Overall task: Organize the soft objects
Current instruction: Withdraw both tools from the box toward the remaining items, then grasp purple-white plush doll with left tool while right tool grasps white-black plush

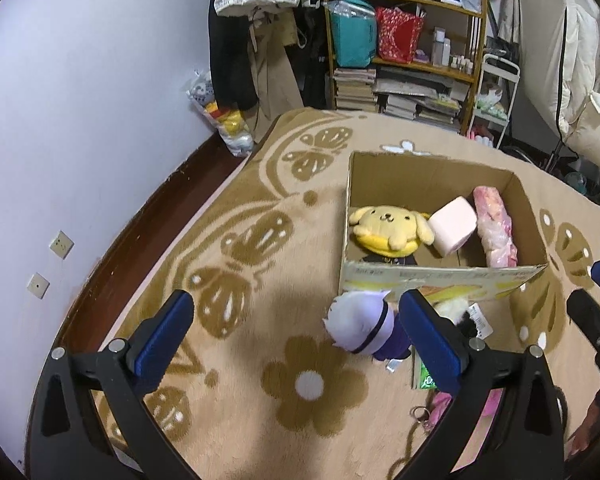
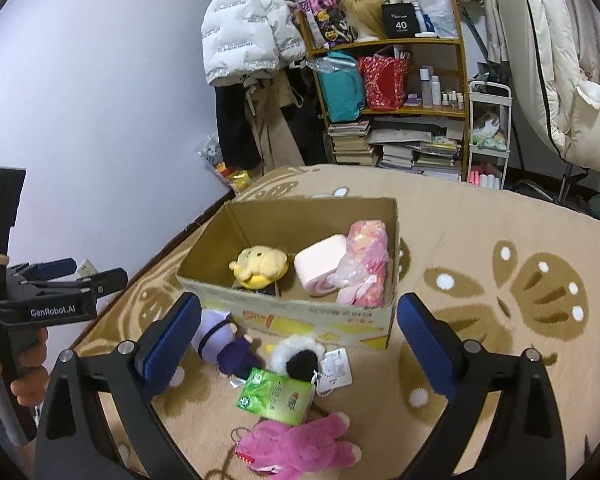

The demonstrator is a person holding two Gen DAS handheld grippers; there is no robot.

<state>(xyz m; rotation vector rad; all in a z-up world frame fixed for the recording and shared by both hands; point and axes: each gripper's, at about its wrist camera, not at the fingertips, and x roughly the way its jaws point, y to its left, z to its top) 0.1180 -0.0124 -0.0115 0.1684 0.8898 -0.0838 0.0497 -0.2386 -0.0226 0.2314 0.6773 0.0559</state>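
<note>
A wooden shelf (image 2: 396, 44) against the far wall holds a teal bag (image 2: 342, 88), a red bag (image 2: 382, 82) and stacked books (image 2: 416, 148); a white puffer jacket (image 2: 244, 20) hangs left of it; wall sockets (image 1: 61, 244) dot the lilac wall.

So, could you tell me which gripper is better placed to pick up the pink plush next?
Right. The right gripper is open, with the pink plush lying just below its fingers. The left gripper, also open, sits nearer the purple doll.
</note>
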